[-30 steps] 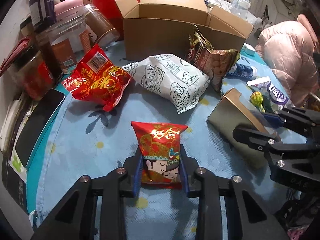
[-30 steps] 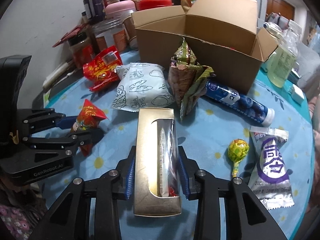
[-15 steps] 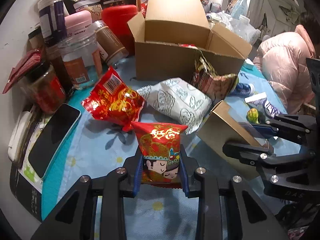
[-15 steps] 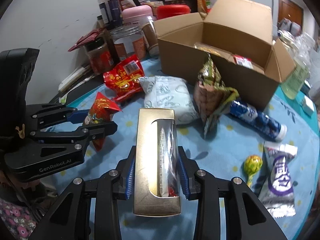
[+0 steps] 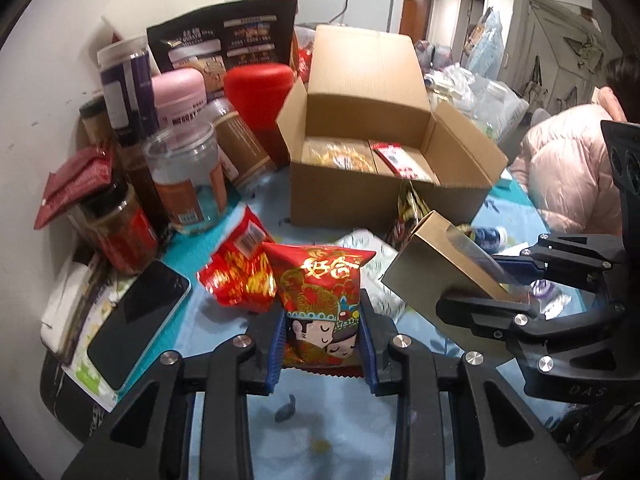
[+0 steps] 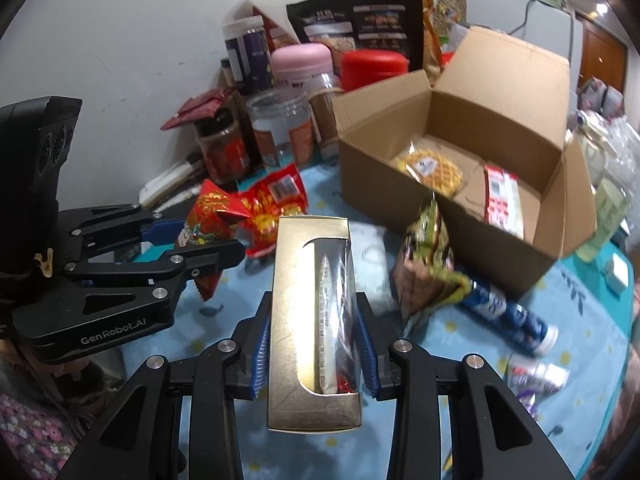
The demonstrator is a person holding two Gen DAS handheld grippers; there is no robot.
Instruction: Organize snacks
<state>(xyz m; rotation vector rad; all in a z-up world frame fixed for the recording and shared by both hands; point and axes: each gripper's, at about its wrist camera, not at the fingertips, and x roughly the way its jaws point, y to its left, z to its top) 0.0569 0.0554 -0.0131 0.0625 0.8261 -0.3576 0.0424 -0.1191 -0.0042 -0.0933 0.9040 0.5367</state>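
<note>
The left gripper (image 5: 322,334) has its jaws clenched on a small red snack packet (image 5: 320,300), which stands upright above the worktop (image 5: 332,432), its long axis vertical and its top seam up; gold Chinese characters and a cartoon couple are printed on its front. The right gripper (image 6: 314,350) has its jaws clenched on the long sides of a gold window box (image 6: 314,320), whose long axis runs straight forward along the fingers, pointing toward the open cardboard box (image 6: 460,184). This cardboard box stands at the far side of the worktop, and inside it lie a yellow waffle packet (image 6: 430,170) and a red and white packet (image 6: 502,200). The body of the left gripper carries the words "GenRobot.AI". On the blue flowered cloth below lie a red foil bag (image 6: 274,204) with a barcode, a white patterned bag (image 5: 374,268) and a blue tube (image 6: 508,316). Jars (image 5: 188,184) and a phone (image 5: 138,320) stand near the left edge.
</note>
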